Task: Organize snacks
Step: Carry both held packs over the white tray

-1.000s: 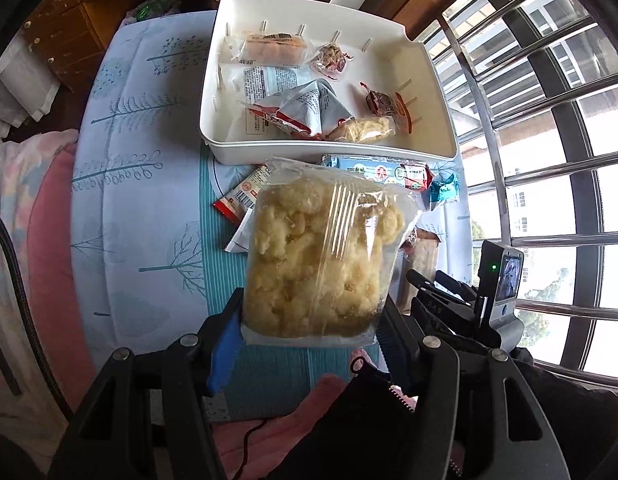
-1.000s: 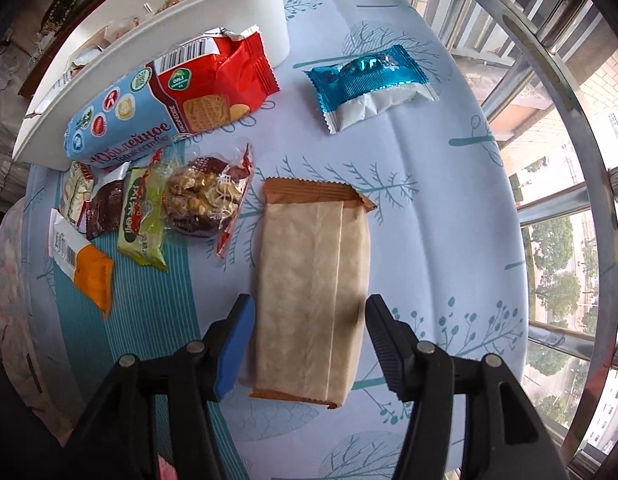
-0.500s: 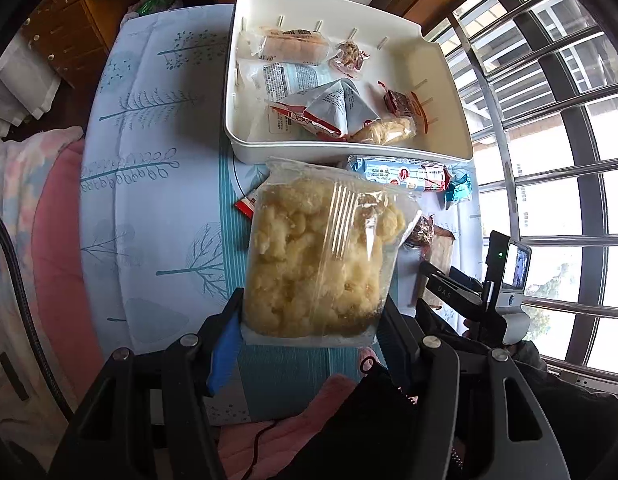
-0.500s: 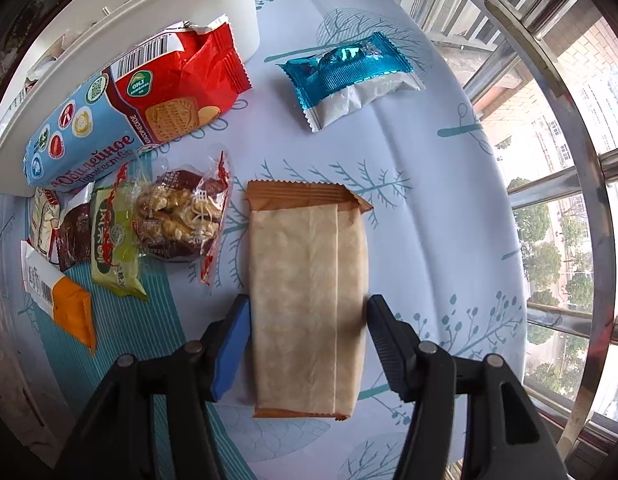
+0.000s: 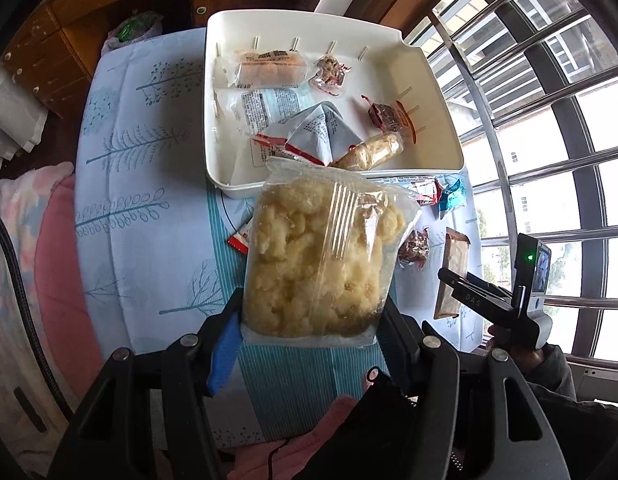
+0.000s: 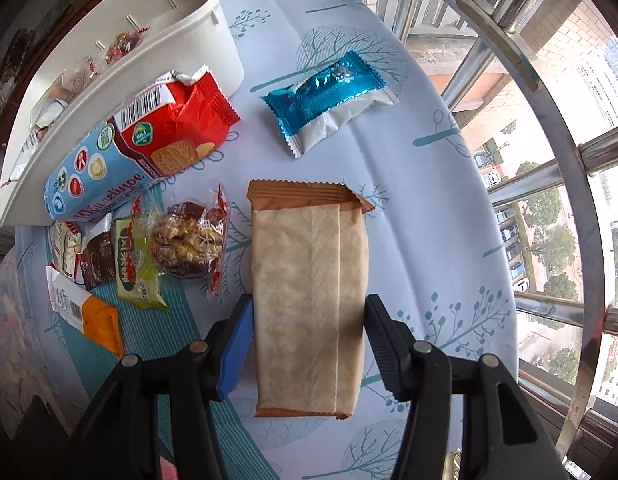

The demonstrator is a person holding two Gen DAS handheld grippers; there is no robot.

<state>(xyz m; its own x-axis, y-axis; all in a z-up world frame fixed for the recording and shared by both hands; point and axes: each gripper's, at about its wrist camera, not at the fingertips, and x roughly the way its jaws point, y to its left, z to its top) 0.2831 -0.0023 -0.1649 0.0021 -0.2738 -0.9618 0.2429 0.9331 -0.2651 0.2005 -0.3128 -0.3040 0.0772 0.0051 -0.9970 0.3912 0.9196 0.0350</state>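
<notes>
A: What has just changed?

B: My right gripper [image 6: 309, 344] has just been closing its jaws, which now pinch the tan packet [image 6: 309, 300] on the surface.

A: Versus earlier?

B: My left gripper [image 5: 309, 320] still clamps the clear puff bag [image 5: 321, 256]; the white tray [image 5: 437, 92] at 12 o'clock has slid right.

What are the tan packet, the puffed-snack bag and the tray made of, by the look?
Tan packet: matte, paper-like wrap, crimped ends, centre seam; possibly coated film. Puffed-snack bag: clear glossy plastic film, contents visible, streaky glare. Tray: smooth off-white rigid plastic, likely moulded, rounded corners.
</notes>
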